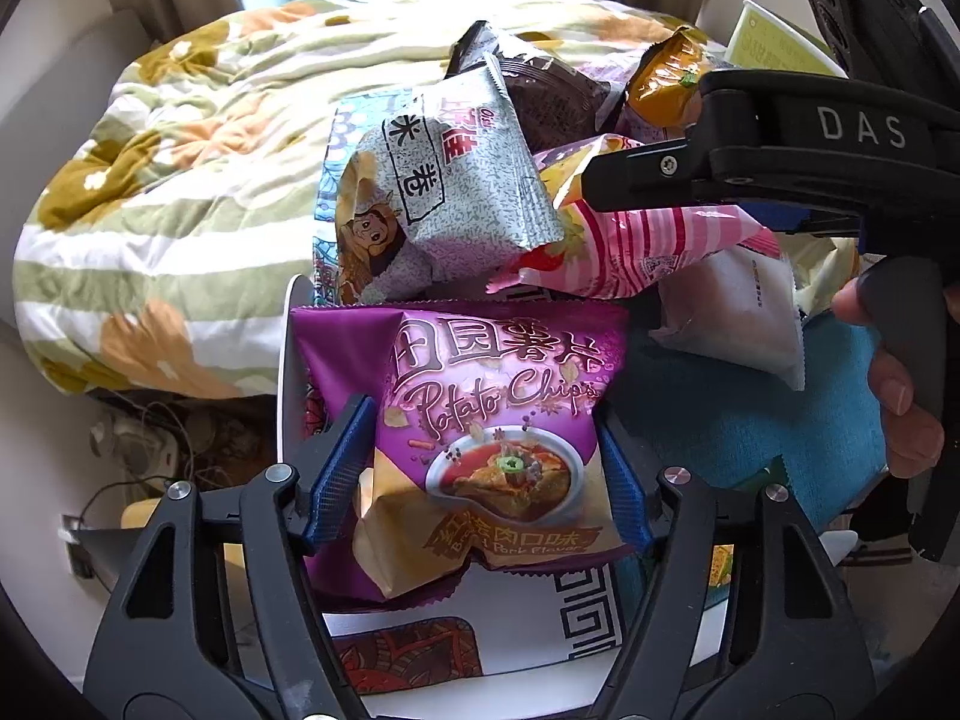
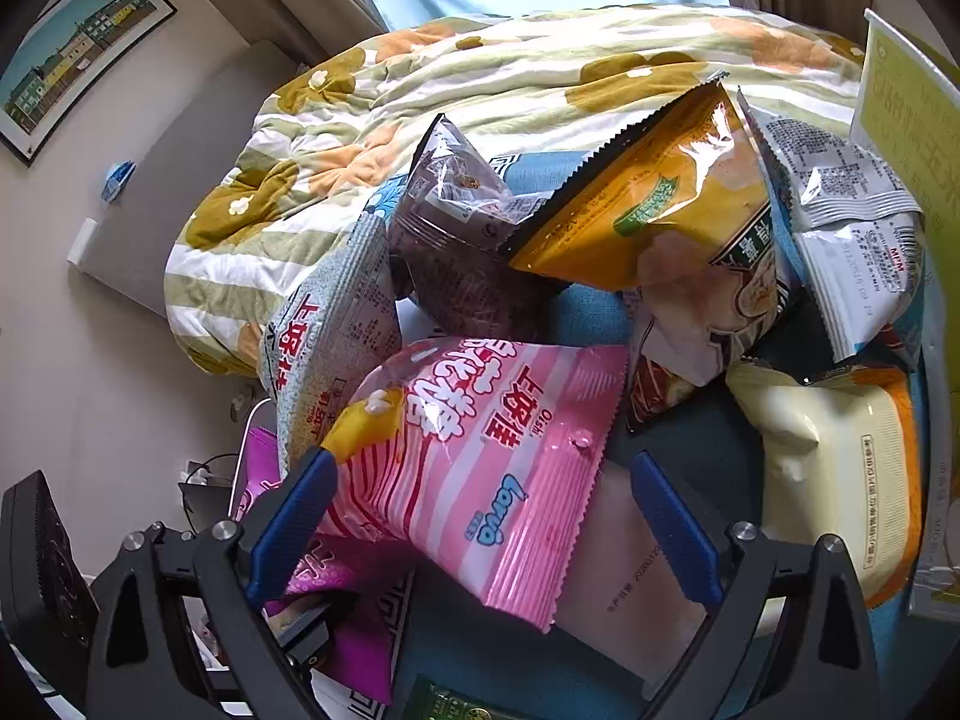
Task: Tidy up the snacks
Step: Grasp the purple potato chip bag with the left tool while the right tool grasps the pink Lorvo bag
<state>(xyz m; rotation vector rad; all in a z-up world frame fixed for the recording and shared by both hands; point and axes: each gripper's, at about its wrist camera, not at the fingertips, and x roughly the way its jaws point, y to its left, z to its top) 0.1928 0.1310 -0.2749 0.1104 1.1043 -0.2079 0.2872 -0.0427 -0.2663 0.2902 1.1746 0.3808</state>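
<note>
Purple crinkled potato chips bag [image 1: 492, 420] lies at the near edge of the snack pile, pinched between the left tongs [image 1: 480, 468]. Behind it, the right tongs [image 2: 480, 510] stand spread around a pink striped foil snack bag [image 2: 480, 468].

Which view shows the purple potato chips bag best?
Left wrist: the purple potato chips bag faces the camera whole, label readable, between the left hand-held gripper's pads. Right wrist shows only a purple sliver behind the pink bag.
</note>
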